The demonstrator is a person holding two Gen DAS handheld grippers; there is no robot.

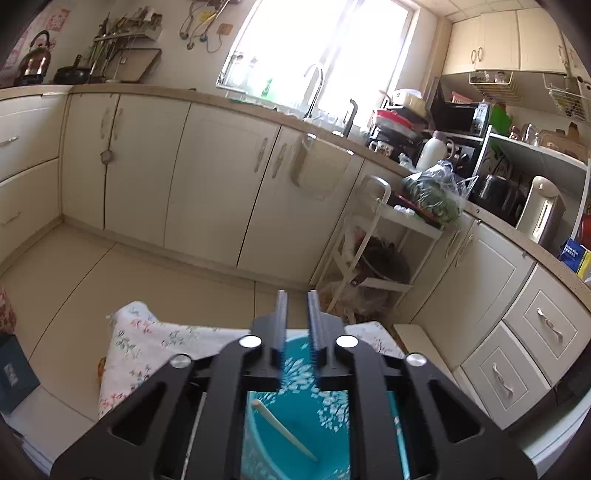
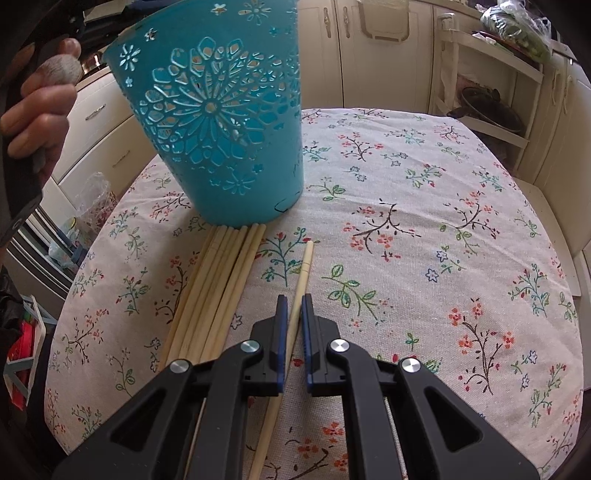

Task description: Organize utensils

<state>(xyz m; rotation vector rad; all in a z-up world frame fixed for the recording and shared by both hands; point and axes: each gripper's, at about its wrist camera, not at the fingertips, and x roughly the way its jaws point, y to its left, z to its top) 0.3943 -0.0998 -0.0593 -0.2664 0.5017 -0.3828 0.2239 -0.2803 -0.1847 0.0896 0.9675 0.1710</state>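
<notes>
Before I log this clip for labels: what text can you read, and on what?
Nothing reads clearly.
Blue box on the counter: white print, too blurred.
Dark box on the floor: pale mark, too small.
Pink poster on the wall: unreadable.
Teal basket: cut-out flowers only.

No text, label or number can be read anywhere.

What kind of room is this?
It looks like a home kitchen. There are cream cabinets under a long countertop, a curved sink tap by the bright window, and a metal kettle on the counter.
</notes>
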